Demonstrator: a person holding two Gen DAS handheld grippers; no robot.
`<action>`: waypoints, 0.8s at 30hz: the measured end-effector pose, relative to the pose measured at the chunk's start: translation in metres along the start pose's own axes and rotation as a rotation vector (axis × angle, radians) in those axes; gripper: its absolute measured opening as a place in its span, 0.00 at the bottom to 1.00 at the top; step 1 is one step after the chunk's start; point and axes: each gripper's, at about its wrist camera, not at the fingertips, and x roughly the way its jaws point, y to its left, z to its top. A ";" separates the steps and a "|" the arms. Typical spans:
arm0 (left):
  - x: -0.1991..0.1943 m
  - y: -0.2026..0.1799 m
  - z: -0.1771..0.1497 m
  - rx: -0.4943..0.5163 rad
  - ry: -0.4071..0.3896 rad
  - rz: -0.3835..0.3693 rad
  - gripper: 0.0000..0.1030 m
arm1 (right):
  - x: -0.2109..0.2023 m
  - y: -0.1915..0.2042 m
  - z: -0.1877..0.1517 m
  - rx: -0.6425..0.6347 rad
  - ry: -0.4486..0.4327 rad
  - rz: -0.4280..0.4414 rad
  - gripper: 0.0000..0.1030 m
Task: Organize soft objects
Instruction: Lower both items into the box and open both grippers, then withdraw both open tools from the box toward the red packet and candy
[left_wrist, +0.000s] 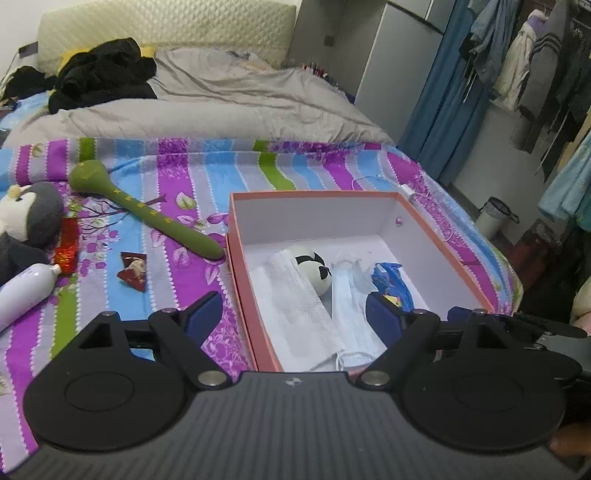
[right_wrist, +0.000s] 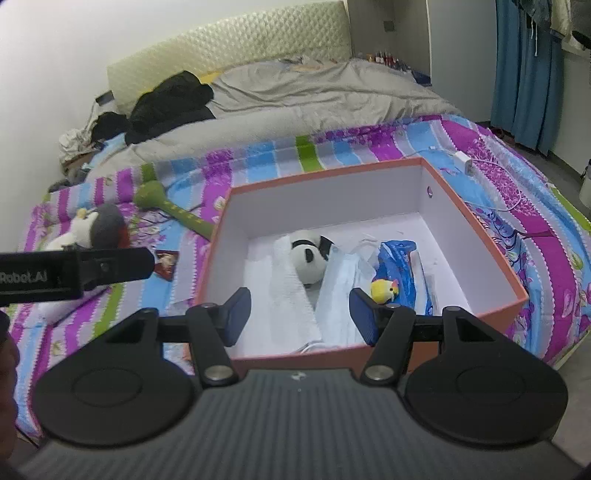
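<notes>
Left wrist view shows the orange box (left_wrist: 448, 236) on the striped bedsheet (left_wrist: 177, 177), its long axis running away from the camera. Inside lie one panda plush (left_wrist: 314, 271), two face masks (left_wrist: 351, 314), a white towel (left_wrist: 295, 306), a blue packet (left_wrist: 391, 280) and, in the right wrist view, one yellow bird toy (right_wrist: 384, 290). Left gripper (left_wrist: 293, 314) stands wide, empty; right gripper (right_wrist: 301, 314) is partly spread, empty. One green stick toy (left_wrist: 147, 210) points toward the box.

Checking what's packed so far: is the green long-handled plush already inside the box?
No, the green plush lies on the striped bedsheet outside the box.
</notes>
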 end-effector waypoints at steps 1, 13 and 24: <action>-0.008 0.001 -0.003 -0.001 -0.009 0.000 0.86 | -0.006 0.003 -0.002 -0.001 -0.007 0.003 0.60; -0.088 0.006 -0.045 -0.013 -0.079 0.022 0.86 | -0.063 0.033 -0.032 -0.032 -0.069 0.035 0.60; -0.146 0.020 -0.090 -0.025 -0.117 0.055 0.86 | -0.090 0.062 -0.066 -0.042 -0.060 0.064 0.60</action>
